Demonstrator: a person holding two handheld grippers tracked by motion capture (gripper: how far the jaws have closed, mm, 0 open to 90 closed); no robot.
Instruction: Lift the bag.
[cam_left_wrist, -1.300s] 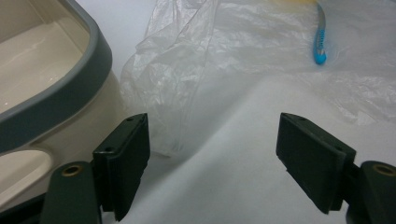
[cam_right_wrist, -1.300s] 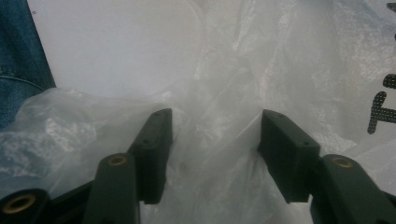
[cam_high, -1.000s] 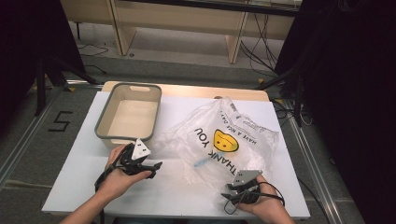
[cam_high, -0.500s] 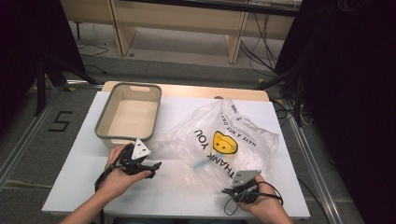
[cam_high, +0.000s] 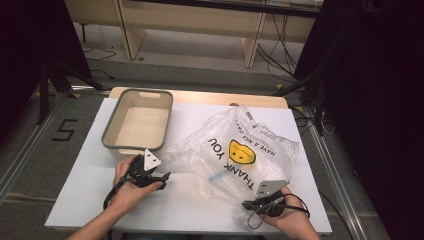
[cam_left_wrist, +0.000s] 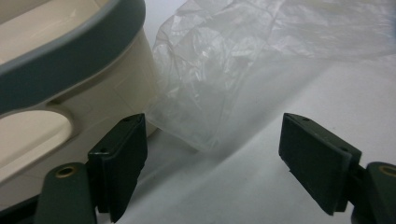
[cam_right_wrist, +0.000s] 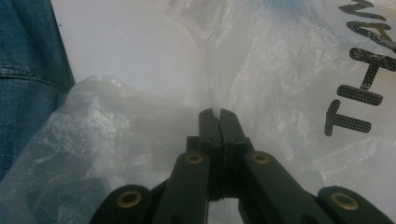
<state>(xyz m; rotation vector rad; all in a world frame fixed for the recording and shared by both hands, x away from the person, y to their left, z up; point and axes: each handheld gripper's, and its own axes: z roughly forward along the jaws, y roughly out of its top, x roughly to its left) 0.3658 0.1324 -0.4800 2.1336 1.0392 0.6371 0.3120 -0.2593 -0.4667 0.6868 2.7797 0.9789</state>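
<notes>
Where right gripper (cam_right_wrist: 215, 113) pinches, plastic bag (cam_right_wrist: 261, 65) fold indistinct.

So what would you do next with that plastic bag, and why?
Probably ease the left gripper forward and shut it on the plastic bag. Its jaws stand wide open with the bag's crumpled edge just ahead, beside the tub. The right gripper looks already shut on the bag's near edge, so a second grip would let both lift it.

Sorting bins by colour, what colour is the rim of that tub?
Grey-green rim on a cream tub; clearest in the high view.
</notes>
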